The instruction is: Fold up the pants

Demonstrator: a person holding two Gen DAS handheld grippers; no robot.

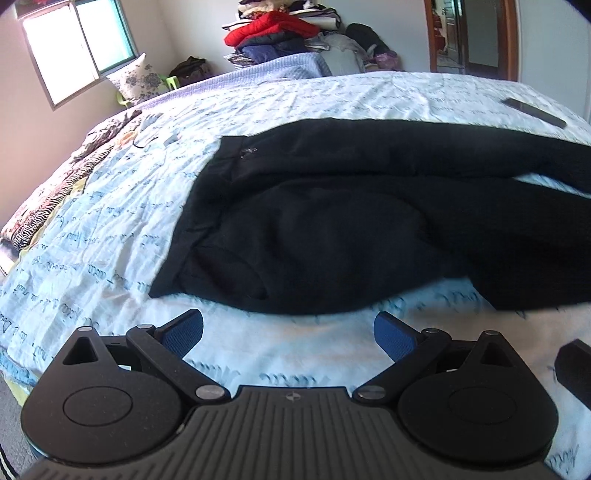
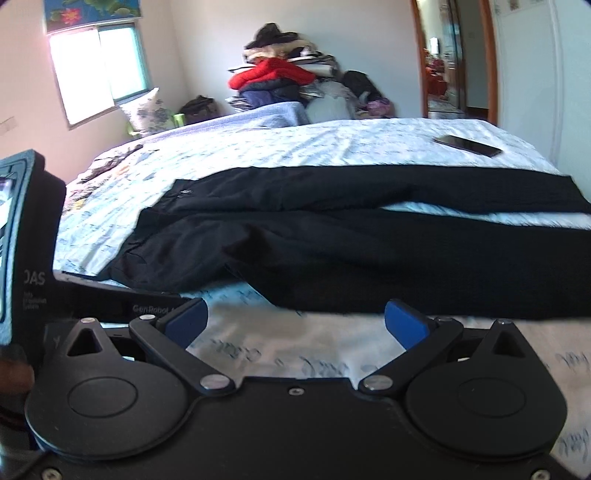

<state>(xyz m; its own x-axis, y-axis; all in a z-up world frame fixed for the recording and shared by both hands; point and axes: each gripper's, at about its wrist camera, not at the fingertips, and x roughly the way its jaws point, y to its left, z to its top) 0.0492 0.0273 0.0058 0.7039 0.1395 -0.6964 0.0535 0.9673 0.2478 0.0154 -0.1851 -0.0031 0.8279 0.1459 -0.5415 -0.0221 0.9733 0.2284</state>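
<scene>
Black pants lie spread on the bed, waistband to the left, two legs running off to the right; they also show in the right wrist view. My left gripper is open and empty, just short of the near edge of the pants by the waist. My right gripper is open and empty, just short of the near leg. The body of the left gripper shows at the left of the right wrist view.
The bed has a light blue printed sheet. A dark phone lies at the far right of the bed, also in the right wrist view. A pile of clothes and a pillow stand beyond the bed. A doorway is at back right.
</scene>
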